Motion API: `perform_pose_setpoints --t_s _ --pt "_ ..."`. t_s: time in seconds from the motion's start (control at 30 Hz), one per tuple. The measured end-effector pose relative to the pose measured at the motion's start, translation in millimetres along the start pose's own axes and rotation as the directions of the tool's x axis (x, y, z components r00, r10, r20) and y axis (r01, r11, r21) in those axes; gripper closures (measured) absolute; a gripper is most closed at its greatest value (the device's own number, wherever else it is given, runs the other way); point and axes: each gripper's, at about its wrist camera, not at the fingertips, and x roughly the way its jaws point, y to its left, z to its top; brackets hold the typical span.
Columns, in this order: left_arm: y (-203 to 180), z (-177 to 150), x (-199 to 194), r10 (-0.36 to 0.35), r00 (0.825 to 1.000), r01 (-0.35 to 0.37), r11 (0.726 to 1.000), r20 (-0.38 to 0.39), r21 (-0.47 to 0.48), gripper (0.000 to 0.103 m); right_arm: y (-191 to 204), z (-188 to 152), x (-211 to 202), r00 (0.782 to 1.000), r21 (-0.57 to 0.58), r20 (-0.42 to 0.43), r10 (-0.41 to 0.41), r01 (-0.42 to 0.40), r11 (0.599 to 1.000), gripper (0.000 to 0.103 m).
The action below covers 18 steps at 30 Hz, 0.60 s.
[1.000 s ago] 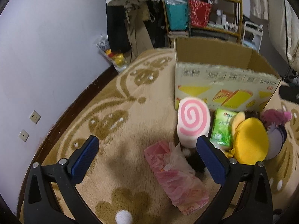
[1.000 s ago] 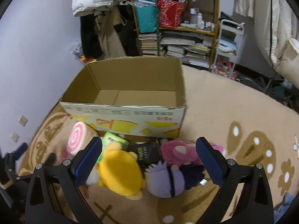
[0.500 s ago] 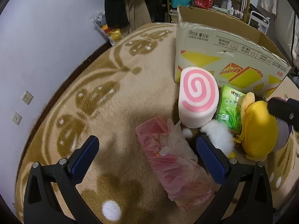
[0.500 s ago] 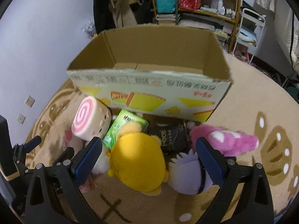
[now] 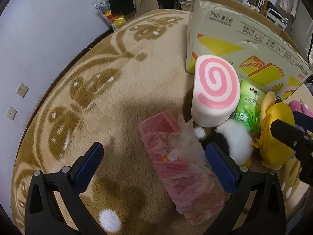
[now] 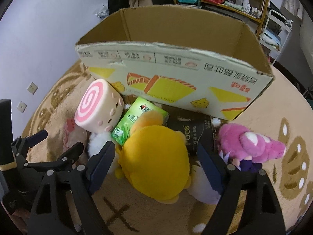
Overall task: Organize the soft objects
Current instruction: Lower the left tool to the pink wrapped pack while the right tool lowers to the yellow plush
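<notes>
A big rug (image 5: 121, 90) covers the floor. On it stands an open box (image 6: 176, 58), with nothing to see inside. The soft things lie on the rug in front of the box. A yellow plush (image 6: 156, 164) sits in the middle, between the wide-open fingers of the right claw (image 6: 156, 168), which grips nothing. A swirl pillow (image 5: 215, 96) leans beside a green pack (image 5: 250, 107). A pink plush (image 6: 248, 141) lies to the right, just beside a black pack (image 6: 191, 133) and a purple plush (image 6: 246, 164). A pink bag (image 5: 180, 156) lies between the spread fingers of the left claw (image 5: 156, 164), which is open too and holds nothing. A small black and white plush (image 5: 234, 139) touches the bag.
</notes>
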Motion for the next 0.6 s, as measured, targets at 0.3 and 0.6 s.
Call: perform_pose_setpoints --t_s 0.3,0.6 --pt "-8 -1 5 -0.048 0.998 0.048 0.999 -0.028 0.013 0.011 6 -5 22 0.998 -0.004 -0.054 -0.018 0.017 1.0 0.023" --pt "-1 -6 11 -0.183 0.979 0.177 0.981 -0.084 -0.074 0.047 17 -2 24 0.999 -0.012 -0.033 -0.007 0.007 1.0 0.04"
